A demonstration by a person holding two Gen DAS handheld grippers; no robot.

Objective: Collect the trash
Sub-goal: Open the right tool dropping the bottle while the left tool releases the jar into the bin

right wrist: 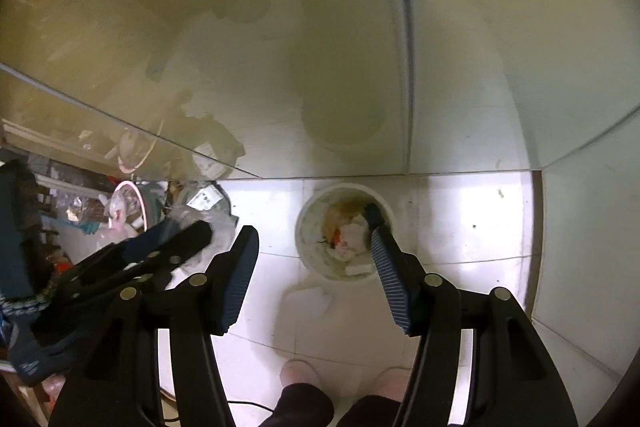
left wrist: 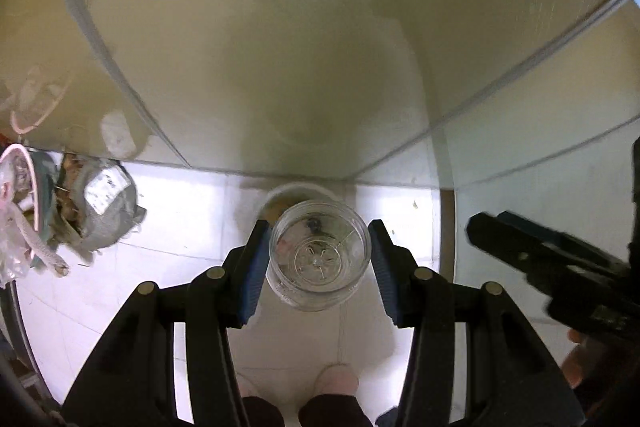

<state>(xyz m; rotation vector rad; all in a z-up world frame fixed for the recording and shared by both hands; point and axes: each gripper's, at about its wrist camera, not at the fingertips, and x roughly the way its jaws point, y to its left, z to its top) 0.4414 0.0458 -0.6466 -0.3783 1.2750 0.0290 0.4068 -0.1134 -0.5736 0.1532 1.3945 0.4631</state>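
Nearest in both wrist views are the person's two feet (right wrist: 298,373) on the white tiled floor (left wrist: 184,219), standing just short of a white bucket (right wrist: 310,227) that sits against the foot of the wall (right wrist: 280,67), close to the corner where two wall panels meet.

The left gripper (left wrist: 318,255) hangs over that bucket with a clear glass jar (left wrist: 319,253) between its blue pads (left wrist: 252,275). The left pad looks to be touching the jar's side; a thin gap shows at the right pad, so I cannot tell whether the jar is truly pinched or only cradled. The jaws stand about half spread.

The right gripper (right wrist: 310,263) points down at the same bucket with nothing between its jaws, which are spread apart; its right fingertip overlaps the bucket's rim in the picture.

The step in hand appears to be dropping the jar into the bucket. Done well, it means keeping the jar centred over the opening, bringing it low so the glass does not fall hard, and keeping the right gripper clear of the mouth.

Inside the bucket lie crumpled white paper, something red, and brownish staining. The jar looks nearly empty, with a small dark speck inside.

Further along the wall's foot, to the left, sits a heap of bags and rubbish (left wrist: 96,203), still to be collected.
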